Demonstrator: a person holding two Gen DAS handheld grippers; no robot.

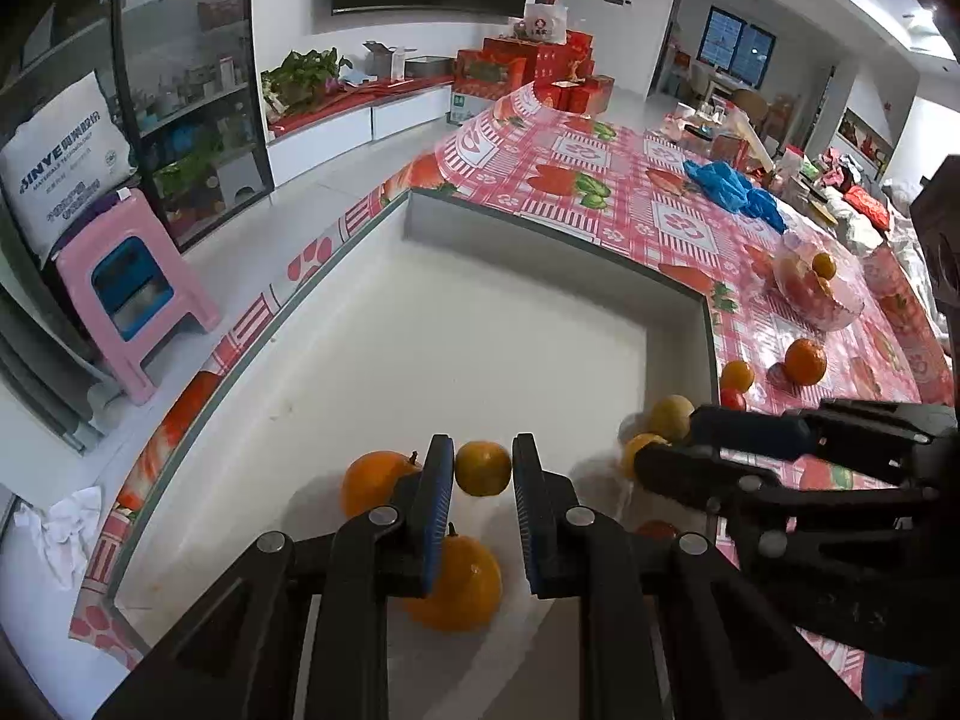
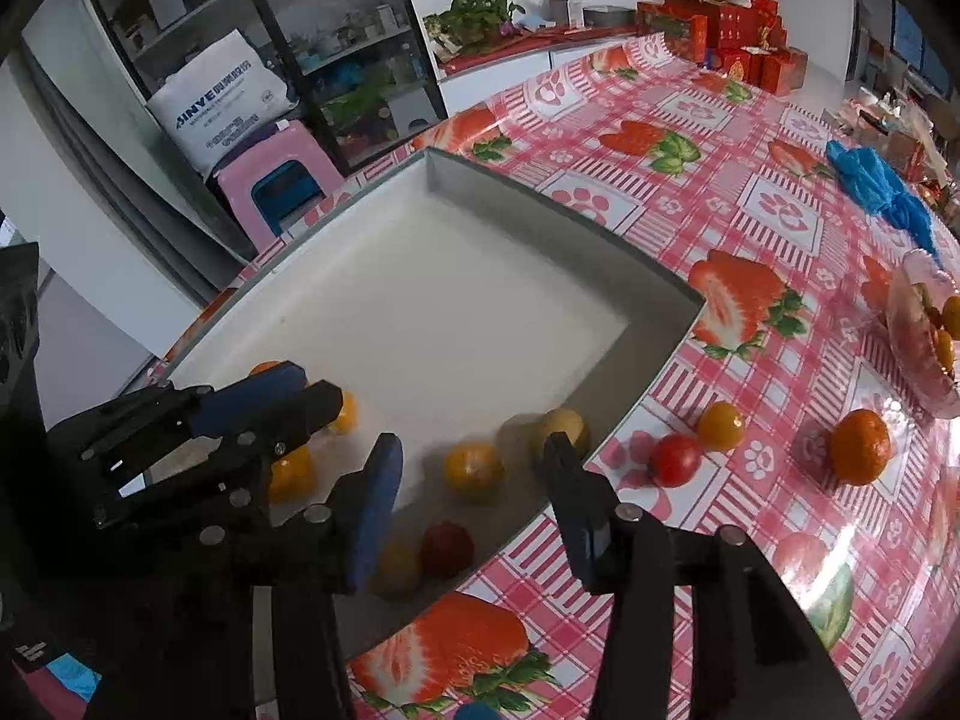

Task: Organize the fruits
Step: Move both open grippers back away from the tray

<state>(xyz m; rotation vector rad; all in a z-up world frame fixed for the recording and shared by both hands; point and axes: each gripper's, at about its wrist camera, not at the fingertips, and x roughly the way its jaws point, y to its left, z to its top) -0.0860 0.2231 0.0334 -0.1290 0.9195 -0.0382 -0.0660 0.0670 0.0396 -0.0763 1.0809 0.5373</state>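
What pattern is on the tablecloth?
Red-and-white check with strawberries and paw prints on the tablecloth; clearest in the right wrist view.

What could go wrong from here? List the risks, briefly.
1. The left gripper pinches a small orange between its pads. The orange could slip out and knock the large orange below.
2. The right gripper stands open around a yellowish fruit in the white tray. If a finger nudges the fruit, it may roll away.
3. Both grippers work close together over the tray and might collide.

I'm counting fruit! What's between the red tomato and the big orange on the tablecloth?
A small orange, right beside the tomato, seen in the right wrist view.
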